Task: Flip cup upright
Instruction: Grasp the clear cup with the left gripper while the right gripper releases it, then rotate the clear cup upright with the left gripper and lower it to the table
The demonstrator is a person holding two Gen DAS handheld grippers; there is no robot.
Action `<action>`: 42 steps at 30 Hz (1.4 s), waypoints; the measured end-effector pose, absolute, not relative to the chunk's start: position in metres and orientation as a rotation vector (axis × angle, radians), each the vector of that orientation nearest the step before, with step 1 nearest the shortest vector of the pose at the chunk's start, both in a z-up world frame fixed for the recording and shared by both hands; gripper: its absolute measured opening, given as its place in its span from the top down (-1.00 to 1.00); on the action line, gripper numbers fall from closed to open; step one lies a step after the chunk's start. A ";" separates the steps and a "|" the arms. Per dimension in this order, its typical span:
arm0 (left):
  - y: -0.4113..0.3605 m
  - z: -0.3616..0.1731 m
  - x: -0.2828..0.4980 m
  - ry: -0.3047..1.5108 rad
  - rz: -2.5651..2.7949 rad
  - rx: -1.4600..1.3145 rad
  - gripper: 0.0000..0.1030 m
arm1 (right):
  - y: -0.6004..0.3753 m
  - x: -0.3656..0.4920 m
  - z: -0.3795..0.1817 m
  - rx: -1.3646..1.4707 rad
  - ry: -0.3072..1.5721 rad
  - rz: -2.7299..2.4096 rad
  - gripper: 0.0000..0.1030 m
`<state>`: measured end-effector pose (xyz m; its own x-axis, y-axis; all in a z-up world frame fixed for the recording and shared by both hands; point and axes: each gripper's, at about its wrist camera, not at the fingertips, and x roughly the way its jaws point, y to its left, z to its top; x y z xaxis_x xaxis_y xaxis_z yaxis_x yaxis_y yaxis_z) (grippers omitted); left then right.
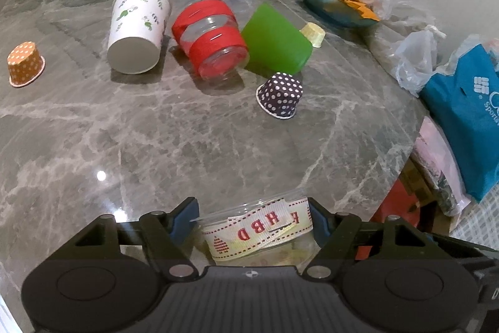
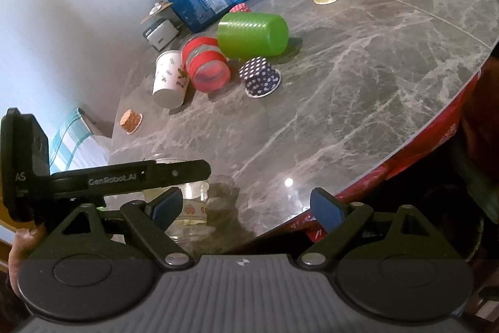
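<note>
gripping clear cup at table edge

left gripper (image 1: 254,219) fingers clamped on a clear cup (image 1: 259,231) with ribbon, standing at the near edge of the marble table (image 1: 218,145). right gripper (image 2: 246,206) fingers spread apart, holding nothing, just beside it.

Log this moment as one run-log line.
left gripper: shut on clear ribbon-wrapped plastic cup | right gripper: open, empty | green plastic cup, red-banded clear cup: lying on sides
</note>
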<state>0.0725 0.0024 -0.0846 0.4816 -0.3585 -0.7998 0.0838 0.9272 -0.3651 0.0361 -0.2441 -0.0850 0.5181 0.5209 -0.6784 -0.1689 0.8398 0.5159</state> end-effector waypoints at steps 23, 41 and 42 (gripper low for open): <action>-0.018 -0.038 0.001 0.190 -0.092 -0.069 -0.47 | -0.267 0.033 -0.078 0.384 0.760 0.371 -0.92; -0.086 -0.107 -0.004 0.058 0.150 0.204 -0.47 | -0.306 0.029 -0.126 0.490 0.692 0.390 -0.93; -0.088 -0.110 -0.005 0.058 0.160 0.204 -0.47 | -0.308 0.028 -0.128 0.490 0.686 0.390 -0.93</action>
